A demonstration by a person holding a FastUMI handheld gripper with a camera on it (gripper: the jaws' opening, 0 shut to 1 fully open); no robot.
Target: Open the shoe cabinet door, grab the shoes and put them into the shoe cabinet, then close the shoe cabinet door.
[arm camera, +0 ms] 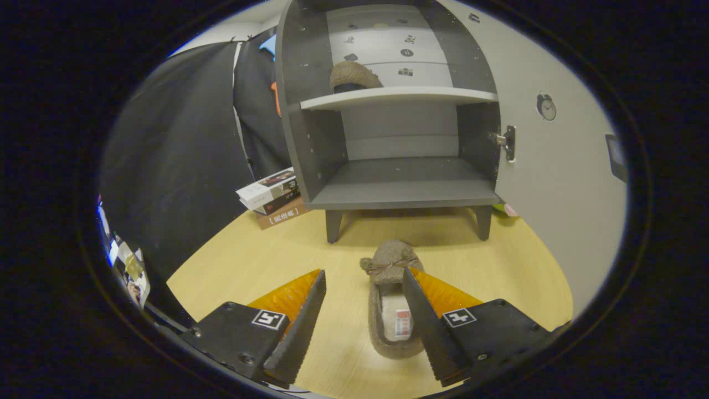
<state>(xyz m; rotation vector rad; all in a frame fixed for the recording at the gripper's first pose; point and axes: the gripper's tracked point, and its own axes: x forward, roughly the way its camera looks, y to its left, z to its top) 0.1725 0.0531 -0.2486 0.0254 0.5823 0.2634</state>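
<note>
A grey shoe cabinet stands on the wooden table with its white door swung open to the right. One brown fuzzy slipper lies on the cabinet's upper shelf. The second brown slipper, with a small bow at its toe, lies on the table in front of the cabinet, toe pointing at it. My gripper is open above the table. The slipper lies between the fingers, close against the right finger; the left finger stands well apart from it.
A stack of books lies on the table to the left of the cabinet. Black cloth hangs behind and to the left. A small pink and green object sits by the cabinet's right leg. The cabinet's lower shelf holds nothing.
</note>
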